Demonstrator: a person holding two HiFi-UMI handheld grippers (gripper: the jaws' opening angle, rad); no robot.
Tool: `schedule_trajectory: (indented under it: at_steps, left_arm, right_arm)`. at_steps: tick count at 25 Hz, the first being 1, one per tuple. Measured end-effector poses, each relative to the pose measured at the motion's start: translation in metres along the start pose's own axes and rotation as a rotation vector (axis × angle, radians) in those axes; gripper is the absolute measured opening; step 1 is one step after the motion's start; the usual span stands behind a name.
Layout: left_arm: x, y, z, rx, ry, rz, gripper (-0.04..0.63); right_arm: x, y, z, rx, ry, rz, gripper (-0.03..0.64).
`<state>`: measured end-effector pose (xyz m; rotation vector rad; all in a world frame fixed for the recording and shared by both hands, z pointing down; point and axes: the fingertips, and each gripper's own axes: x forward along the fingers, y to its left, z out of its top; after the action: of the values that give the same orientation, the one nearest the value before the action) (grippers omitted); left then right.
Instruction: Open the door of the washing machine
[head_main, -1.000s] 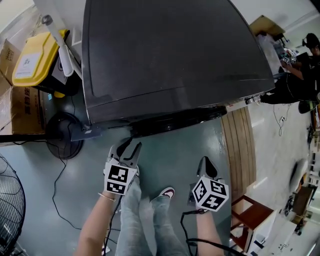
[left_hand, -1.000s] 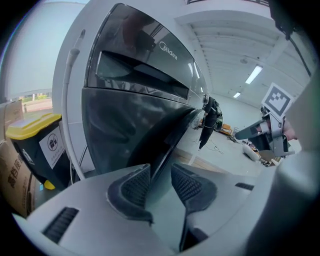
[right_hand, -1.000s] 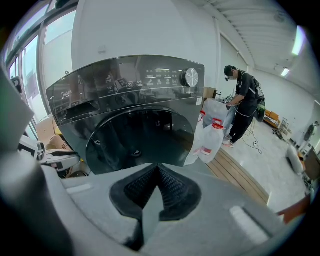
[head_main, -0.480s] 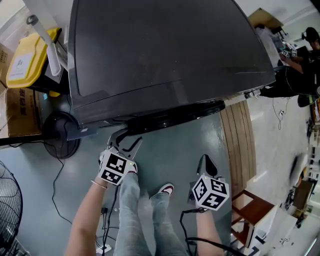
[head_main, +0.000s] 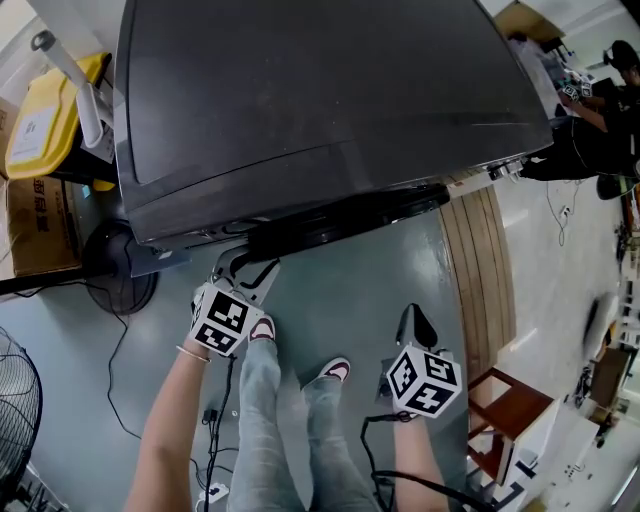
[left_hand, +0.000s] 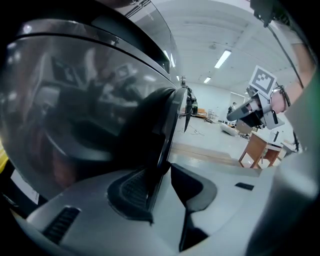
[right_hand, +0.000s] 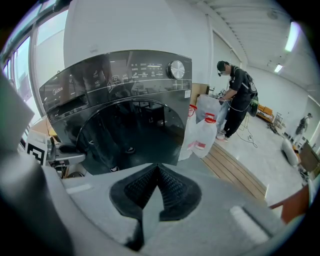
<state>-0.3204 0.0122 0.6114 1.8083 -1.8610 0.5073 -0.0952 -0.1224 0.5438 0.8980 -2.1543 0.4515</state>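
Note:
The dark grey washing machine (head_main: 320, 90) fills the upper head view, its round door (head_main: 340, 215) bulging toward me. My left gripper (head_main: 240, 272) is at the door's left edge. In the left gripper view the door's rim (left_hand: 164, 135) runs between the two pads and fills the gap at their tips; the jaws are closing on it. My right gripper (head_main: 415, 325) hangs lower right, away from the machine, shut with nothing between its pads (right_hand: 172, 192). The right gripper view shows the whole front, with the glass door (right_hand: 130, 132) and the control panel (right_hand: 125, 75).
A yellow bin (head_main: 40, 110) and a cardboard box (head_main: 40, 225) stand left of the machine, with a fan (head_main: 15, 400) and cables (head_main: 125, 380) on the floor. A wooden platform (head_main: 485, 270), water jugs (right_hand: 202, 135) and a stool (head_main: 505, 420) are on the right. A person (right_hand: 237, 97) stands beyond.
My left gripper has moved up and left to the door's edge and rolled, and the rim now lies between its jaws. The right gripper has hardly shifted.

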Motion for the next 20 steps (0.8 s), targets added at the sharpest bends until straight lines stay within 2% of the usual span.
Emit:
schedule_trajectory:
  at_steps: [12,20]
  left_arm:
    - [0.0,-0.003,0.0,0.005,-0.016,-0.017,0.114]
    - [0.0,-0.004,0.002,-0.003,-0.055,0.027,0.117]
  right_arm:
    - [-0.003,-0.024,-0.012,0.04,-0.006,-0.037,0.005]
    - [-0.005,-0.037,-0.028,0.068,-0.015,-0.049,0.005]
